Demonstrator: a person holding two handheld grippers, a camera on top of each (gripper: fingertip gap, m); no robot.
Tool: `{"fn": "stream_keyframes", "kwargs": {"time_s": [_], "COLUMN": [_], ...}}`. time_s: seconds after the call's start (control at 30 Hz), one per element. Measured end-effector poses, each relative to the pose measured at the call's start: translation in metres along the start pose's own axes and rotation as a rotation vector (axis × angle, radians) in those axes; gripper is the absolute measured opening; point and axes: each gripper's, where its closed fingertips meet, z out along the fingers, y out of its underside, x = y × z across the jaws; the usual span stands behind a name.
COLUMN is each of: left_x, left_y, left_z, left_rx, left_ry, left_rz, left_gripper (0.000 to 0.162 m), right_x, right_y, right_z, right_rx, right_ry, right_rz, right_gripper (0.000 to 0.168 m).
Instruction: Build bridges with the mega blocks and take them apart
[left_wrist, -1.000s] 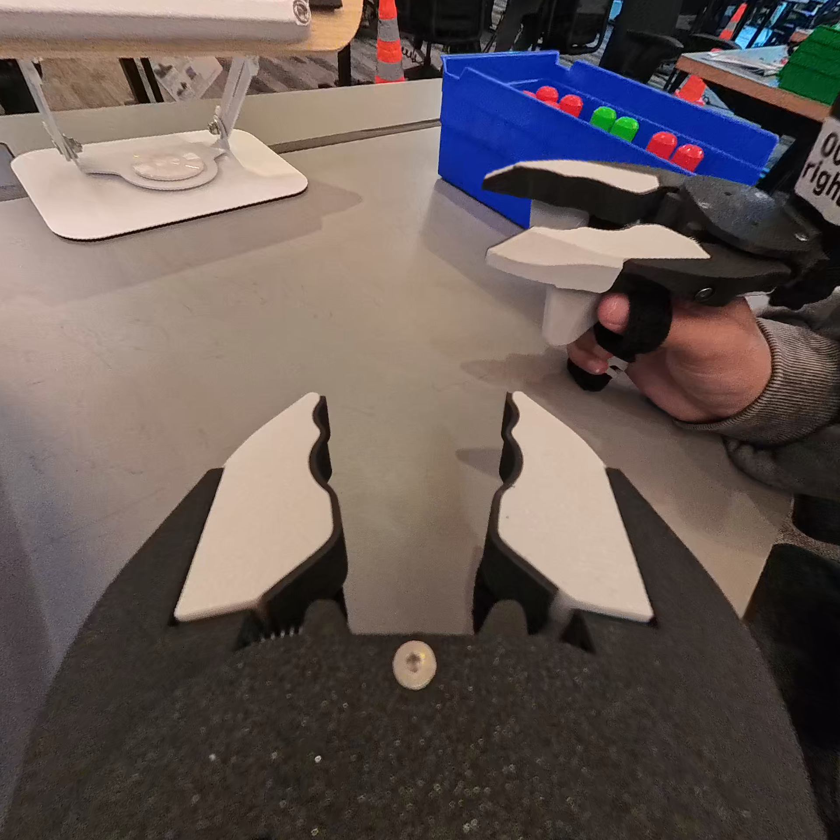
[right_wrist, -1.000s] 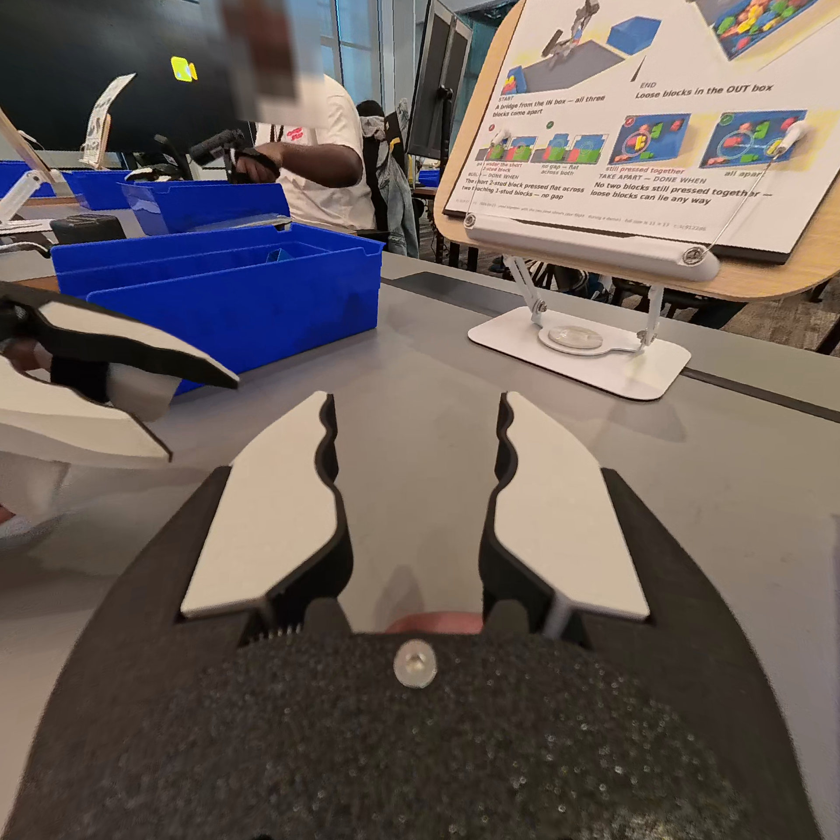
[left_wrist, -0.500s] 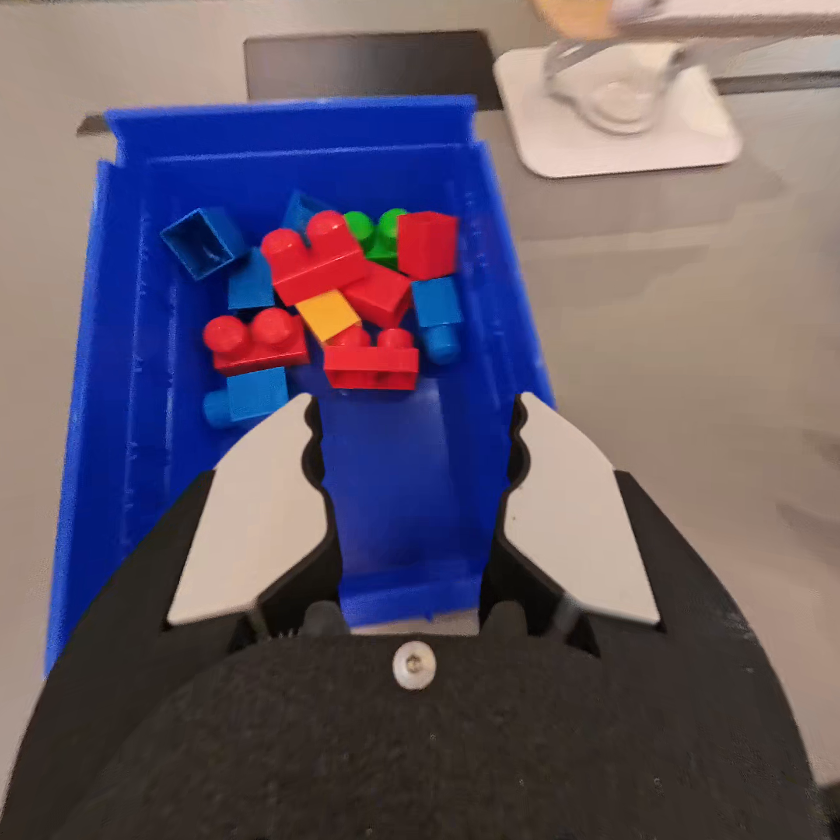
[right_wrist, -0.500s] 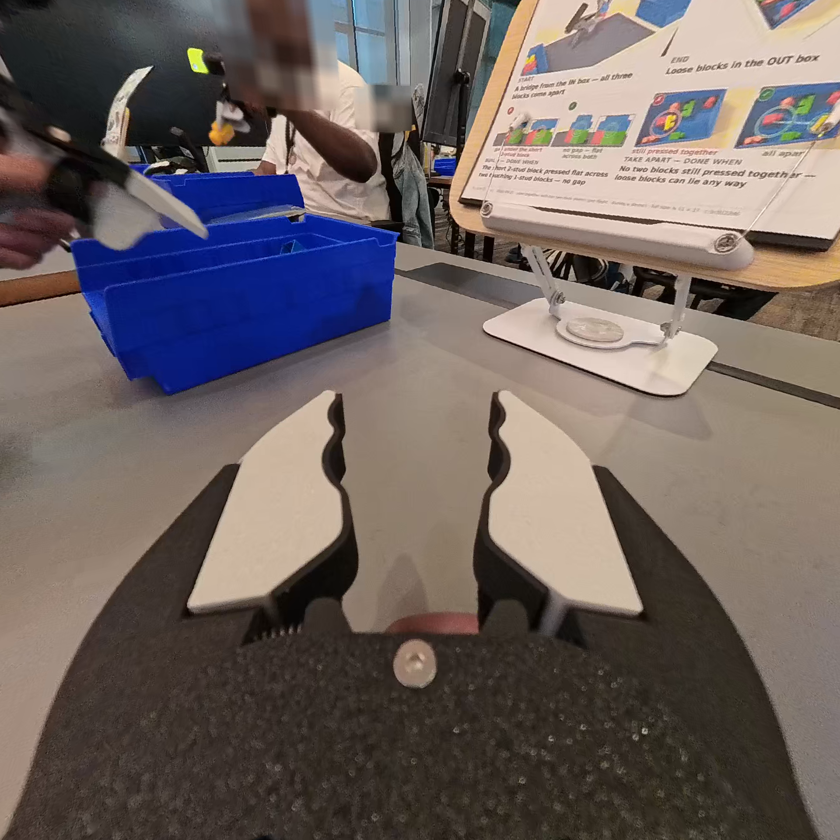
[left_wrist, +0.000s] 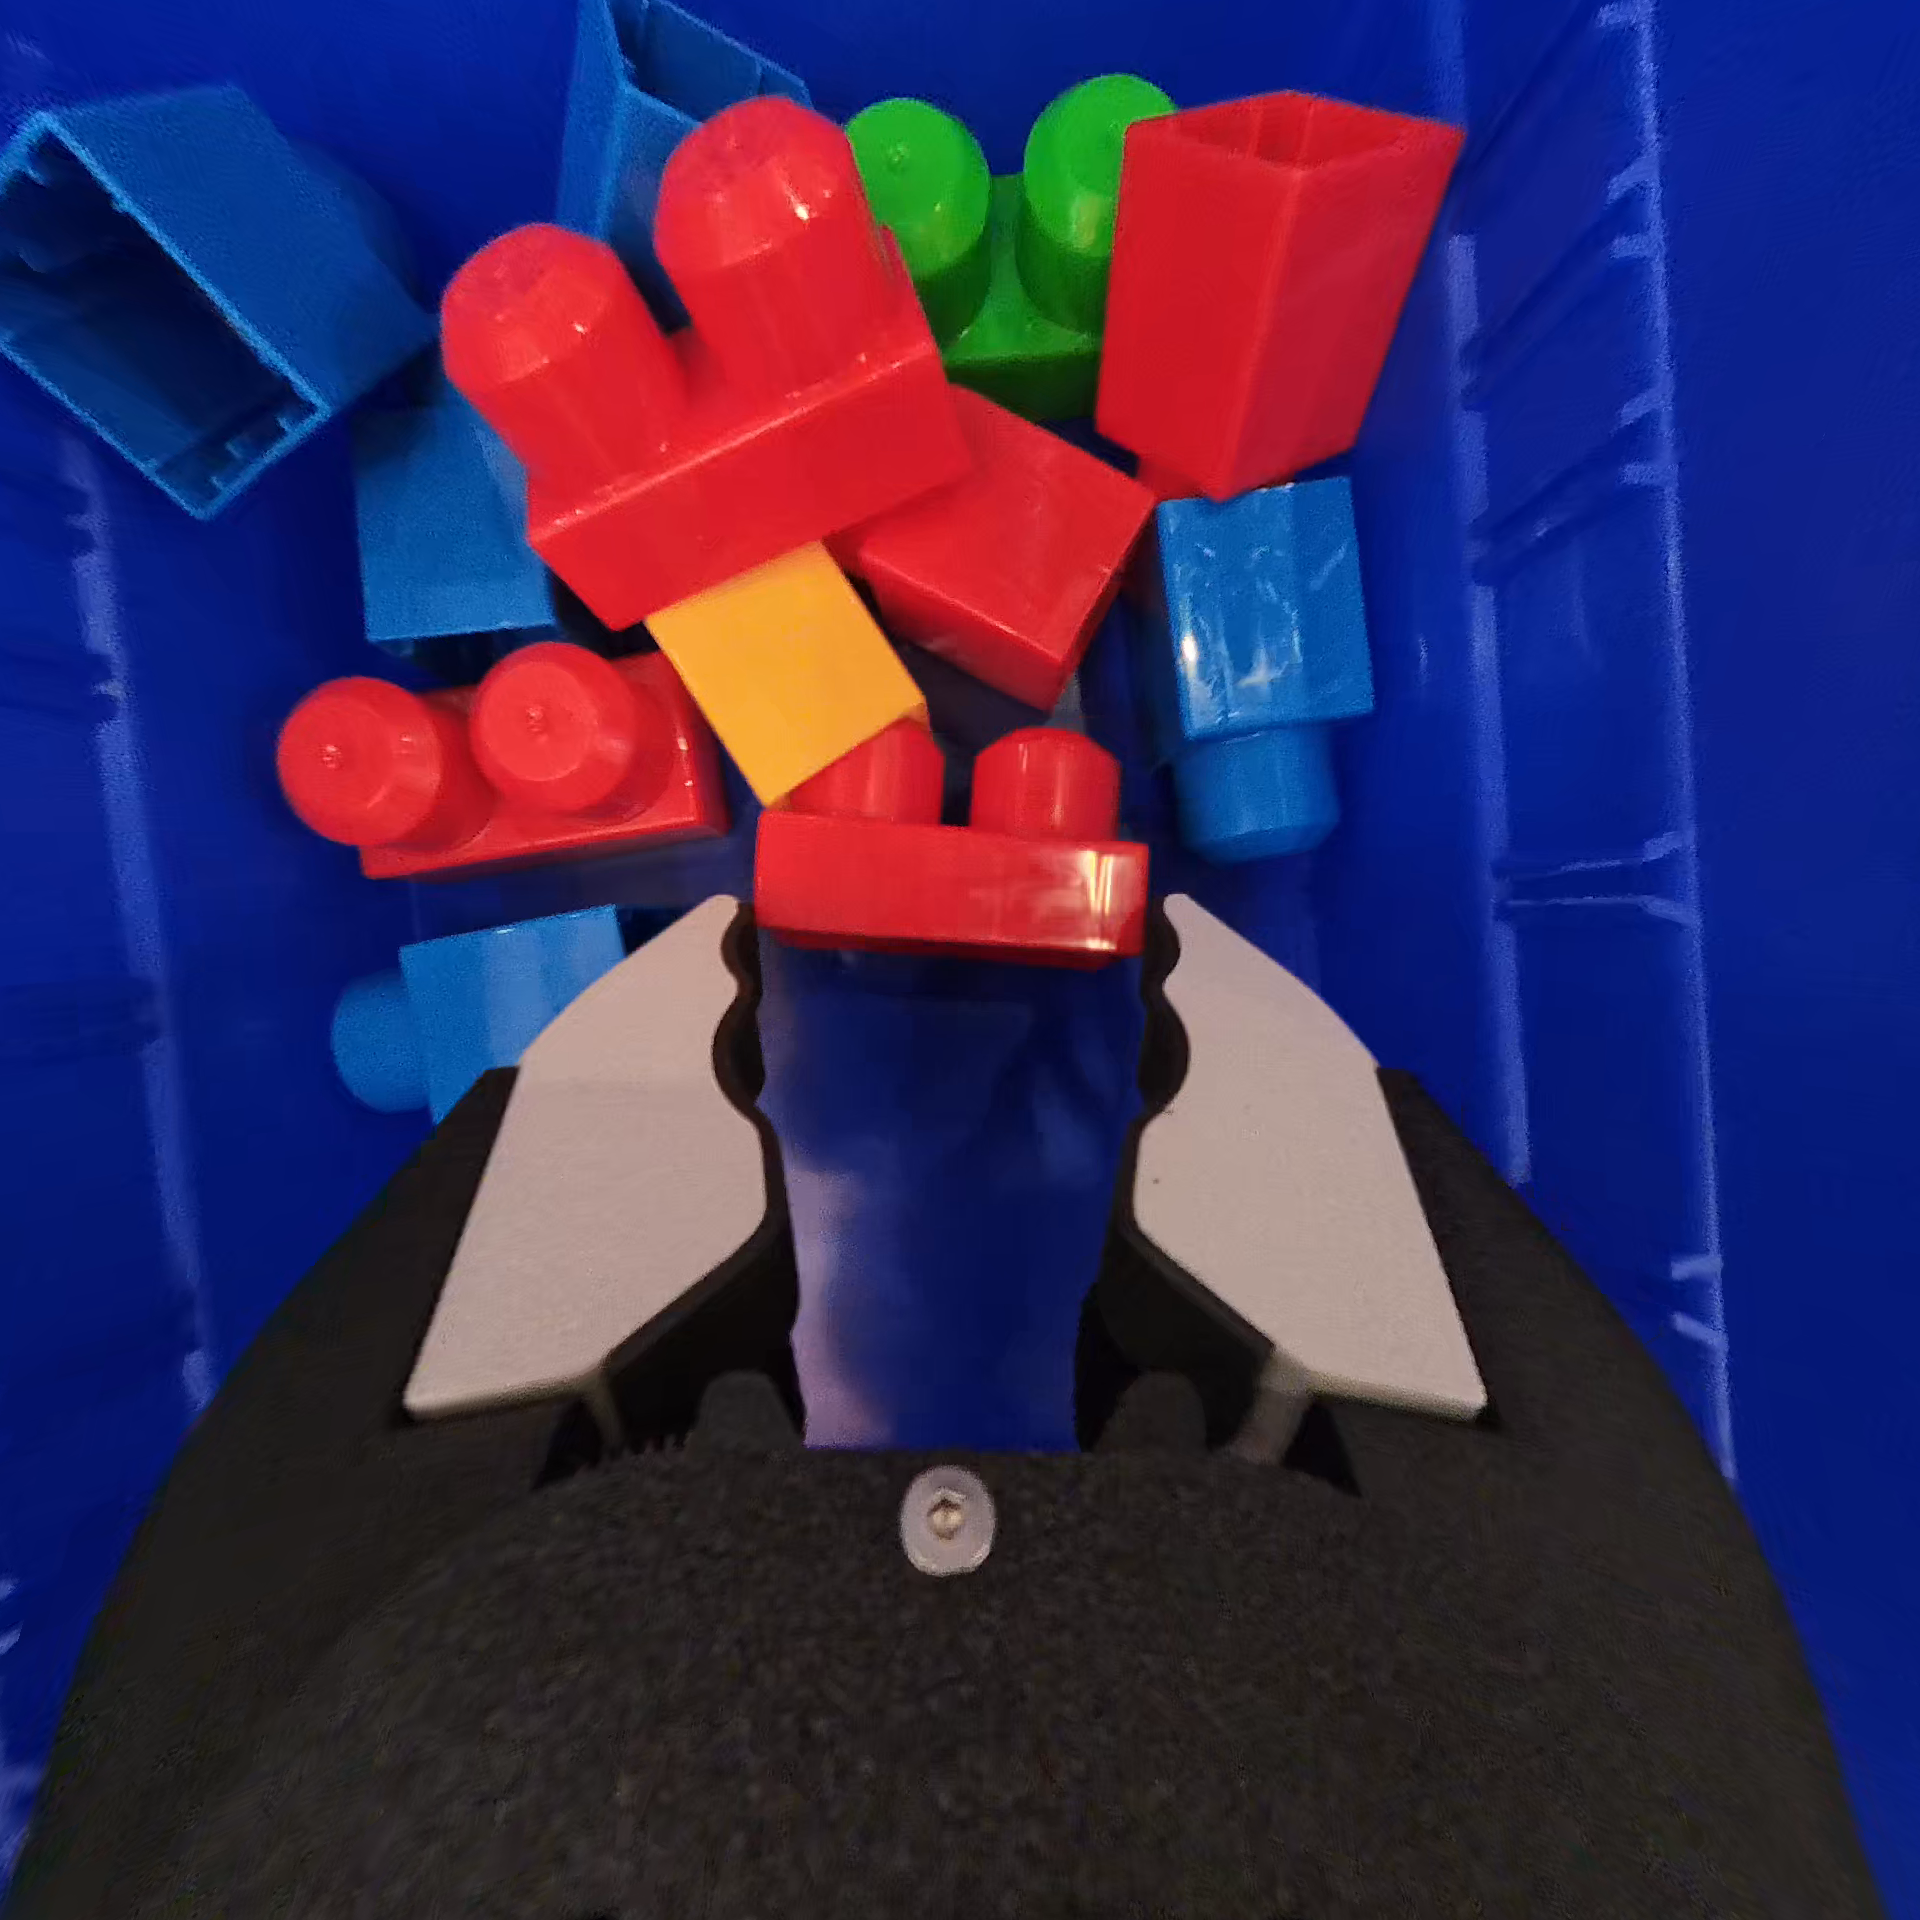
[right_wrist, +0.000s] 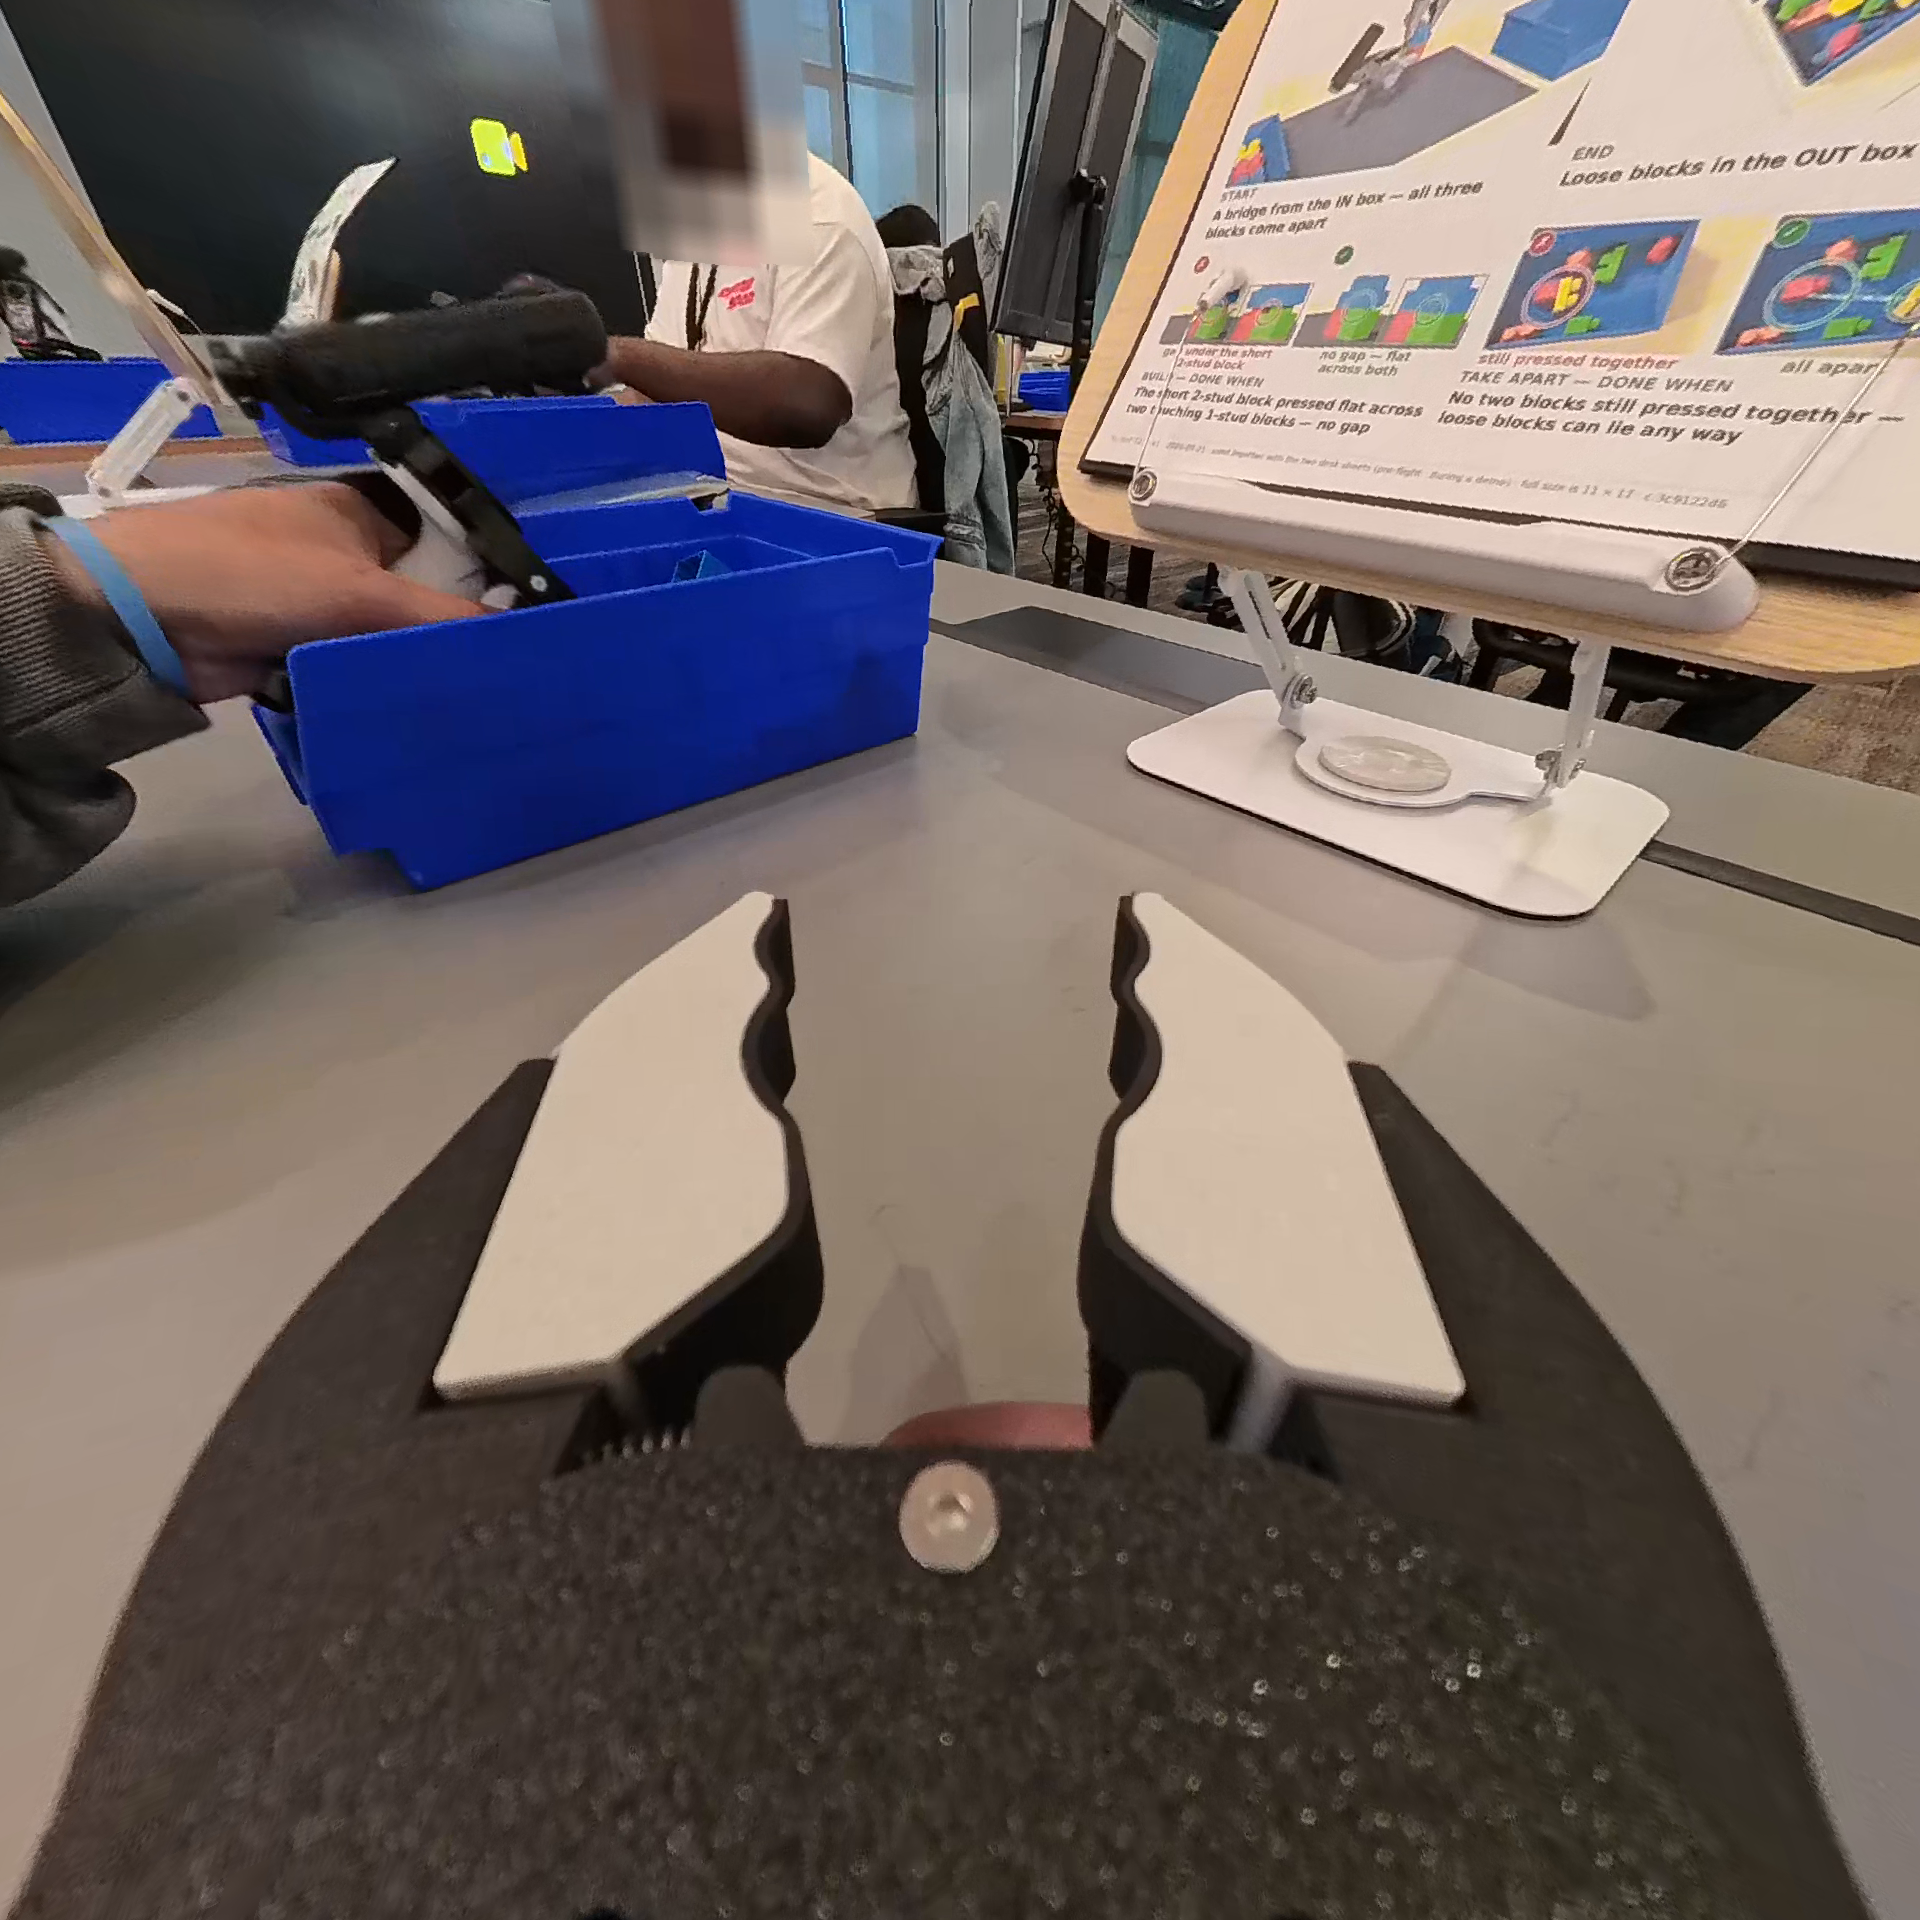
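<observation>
My left gripper (left_wrist: 951, 920) is open, lowered into a blue bin (left_wrist: 1714, 727). Its fingertips stand on either side of a flat red two-stud block (left_wrist: 951, 894), lying just at the tips; I cannot tell whether they touch it. Behind lie loose blocks: a large red two-stud block (left_wrist: 727, 395), a yellow block (left_wrist: 790, 675), another red two-stud block (left_wrist: 499, 769), a green block (left_wrist: 997, 270), a red hollow block (left_wrist: 1257, 301) and several blue ones (left_wrist: 1262, 623). My right gripper (right_wrist: 951, 935) is open and empty above the grey table (right_wrist: 1558, 1143). In the right wrist view the left gripper's body (right_wrist: 416, 395) dips into the bin (right_wrist: 623, 707).
A white stand (right_wrist: 1403, 790) holding an instruction sheet (right_wrist: 1558, 260) sits at the right rear of the table. More blue bins (right_wrist: 83, 395) and a seated person (right_wrist: 810, 343) are on the far side. A hand and grey sleeve (right_wrist: 83, 644) hold the left gripper. Some 35 centimetres of space lies between my two pairs of fingers. My left gripper is the nearer one to the red two-stud block (left_wrist: 499, 769): about 4 centimetres, against 40 centimetres.
My left gripper swung from over the bare table to above the bin, then dropped down inside it, close to the blocks. My right gripper stayed open and shifted only slightly.
</observation>
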Motion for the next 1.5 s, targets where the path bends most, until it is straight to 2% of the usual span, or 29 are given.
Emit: {"fn": "stream_keyframes", "kwargs": {"time_s": [0.13, 0.27, 0.37, 0.43, 0.53, 0.67, 0.73, 0.87, 1.07, 1.43, 1.5], "left_x": [-0.008, -0.004, 0.033, 0.071, 0.139, 0.219, 0.245, 0.282, 0.3, 0.294, 0.289], "left_y": [-0.004, -0.033, -0.065, -0.083, -0.102, -0.109, -0.109, -0.112, -0.1, -0.073, -0.071], "left_z": [-0.03, -0.093, -0.132, -0.14, -0.12, -0.063, -0.033, 0.009, 0.033, 0.044, 0.042], "left_rx": [0.075, 0.221, 0.323, 0.336, 0.277, 0.162, 0.124, 0.159, 0.156, 0.163, 0.157], "left_ry": [-0.018, -0.05, 0.05, 0.124, 0.207, 0.246, 0.262, 0.353, 0.386, 0.424, 0.399], "left_rz": [0.015, 0.091, 0.166, 0.244, 0.375, 0.468, 0.437, 0.432, 0.449, 0.452, 0.451], "left_gripper": [0.07, 0.07, 0.069, 0.07, 0.069, 0.069, 0.069, 0.069, 0.069, 0.07, 0.088], "right_x": [0.0, 0.001, 0.001, 0.001, -0.002, -0.004, -0.005, -0.005, -0.008, -0.01, -0.01], "right_y": [0.0, 0.0, 0.001, 0.001, 0.001, -0.001, -0.002, -0.004, -0.002, 0.0, 0.0], "right_z": [0.0, 0.001, 0.001, 0.001, 0.001, 0.0, -0.002, -0.006, -0.005, -0.002, -0.003], "right_rx": [-0.002, -0.004, -0.008, -0.009, -0.007, 0.003, 0.007, 0.022, 0.011, -0.005, -0.004], "right_ry": [-0.001, -0.001, -0.001, -0.002, -0.007, -0.014, -0.02, -0.021, -0.033, -0.042, -0.043], "right_rz": [0.001, 0.01, 0.014, 0.01, -0.005, -0.019, -0.019, -0.016, -0.016, -0.018, -0.017], "right_gripper": [0.058, 0.058, 0.058, 0.058, 0.057, 0.058, 0.058, 0.057, 0.057, 0.056, 0.056]}}
